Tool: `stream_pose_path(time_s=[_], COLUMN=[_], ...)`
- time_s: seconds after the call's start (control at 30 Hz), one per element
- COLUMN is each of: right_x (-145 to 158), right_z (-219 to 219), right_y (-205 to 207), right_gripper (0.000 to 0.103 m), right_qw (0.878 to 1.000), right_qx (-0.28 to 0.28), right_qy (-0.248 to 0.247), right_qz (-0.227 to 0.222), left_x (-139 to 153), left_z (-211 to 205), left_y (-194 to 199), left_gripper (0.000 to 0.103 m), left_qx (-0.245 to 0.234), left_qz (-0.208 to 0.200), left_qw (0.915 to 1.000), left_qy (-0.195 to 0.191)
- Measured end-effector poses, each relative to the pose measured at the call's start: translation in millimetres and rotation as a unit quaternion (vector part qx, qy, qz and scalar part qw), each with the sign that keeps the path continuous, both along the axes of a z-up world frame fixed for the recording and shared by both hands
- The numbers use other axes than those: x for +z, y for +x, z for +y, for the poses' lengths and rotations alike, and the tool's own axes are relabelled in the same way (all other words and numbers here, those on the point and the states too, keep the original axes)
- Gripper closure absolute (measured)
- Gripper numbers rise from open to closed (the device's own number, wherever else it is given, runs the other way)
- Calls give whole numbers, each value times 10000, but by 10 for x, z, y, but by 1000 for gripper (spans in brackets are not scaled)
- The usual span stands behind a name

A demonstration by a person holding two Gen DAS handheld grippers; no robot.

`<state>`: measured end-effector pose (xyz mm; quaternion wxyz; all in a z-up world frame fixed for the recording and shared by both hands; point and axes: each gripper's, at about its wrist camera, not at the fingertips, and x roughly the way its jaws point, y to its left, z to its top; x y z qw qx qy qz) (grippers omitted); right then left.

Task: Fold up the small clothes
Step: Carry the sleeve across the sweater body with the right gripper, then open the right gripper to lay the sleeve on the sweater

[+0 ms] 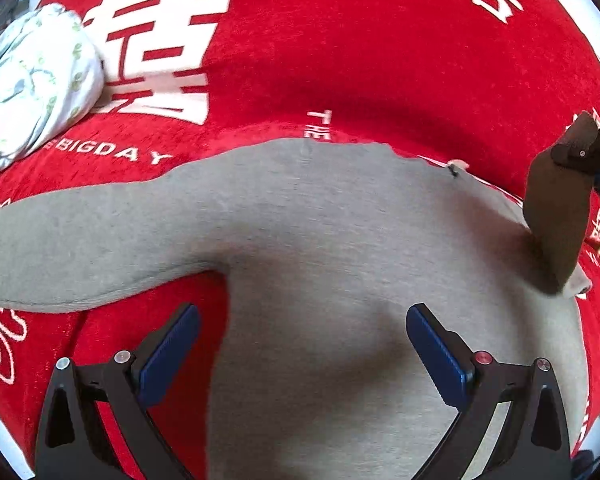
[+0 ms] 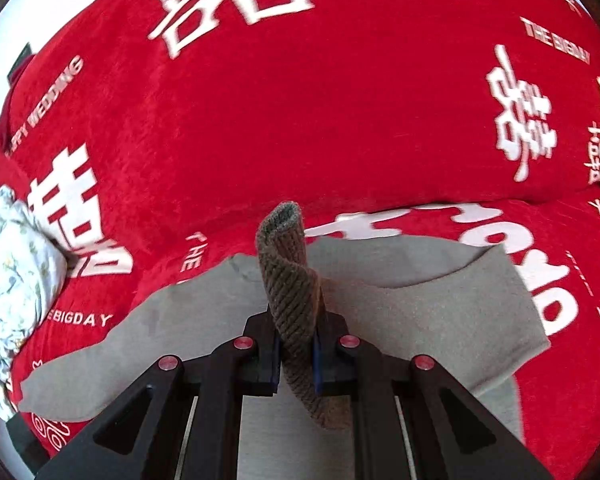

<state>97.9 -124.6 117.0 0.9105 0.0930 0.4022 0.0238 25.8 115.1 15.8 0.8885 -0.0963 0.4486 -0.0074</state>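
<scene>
The right gripper (image 2: 296, 356) is clenching the grey top's (image 1: 320, 240) ribbed cuff (image 2: 290, 288), lifting it at 3 o'clock; the left gripper's (image 1: 302, 344) fingers are hovering released. The top is lying flat on the bed (image 2: 300, 120); folding is barely starting.

Both grippers same build: matte black angular linkage arms with triangular cut-outs, flat blue ribbed pads on the inner finger faces. Left gripper (image 1: 303, 330) has silver round pivot caps on its left side, one red and one silver on its right. Right gripper (image 2: 296, 354) has four red caps, plus pale rails running under the arms
</scene>
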Motion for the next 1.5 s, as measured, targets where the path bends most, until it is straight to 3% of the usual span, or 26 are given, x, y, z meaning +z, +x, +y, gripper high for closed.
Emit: stream_pose_path(time_s=[0.27,0.53,0.87,1.0,1.07,1.17,1.23,1.33,1.43,1.5], right_x=[-77,-550,-855,-921,-968,-950,-804,-603,-588,-715], right_z=[738,1322,1462,1556,1631,1737,1707,1452,900,392], right_y=[74,102,120,152,185,188,106,22,24,74], right_gripper=[91,91,91,89,77,19,19,19,18,18], right_qw=[9981,9924,9908,9897,9886,9824,9793,9822,9903,9955], right_qx=[613,1115,1112,1095,1182,1673,1931,1861,1343,761], right_qy=[53,-310,-437,-698,-641,-48,227,-11,-302,-295], right_qz=[68,425,631,608,684,835,566,265,206,474], left_x=[82,33,27,15,7,16,26,-8,-71,-81], left_z=[342,826,779,812,831,913,992,1089,1076,1005], left_y=[21,44,61,64,72,47,24,11,34,41], left_gripper=[0,0,0,0,0,0,0,0,0,0], left_qx=[601,1166,1037,1040,1073,1228,1398,1527,1464,1331], left_qz=[-21,142,158,186,198,118,41,50,153,148], left_qw=[9966,9931,9945,9943,9939,9917,9891,9859,9854,9873], left_qy=[570,55,-5,-133,-163,-351,-465,-676,-859,-860])
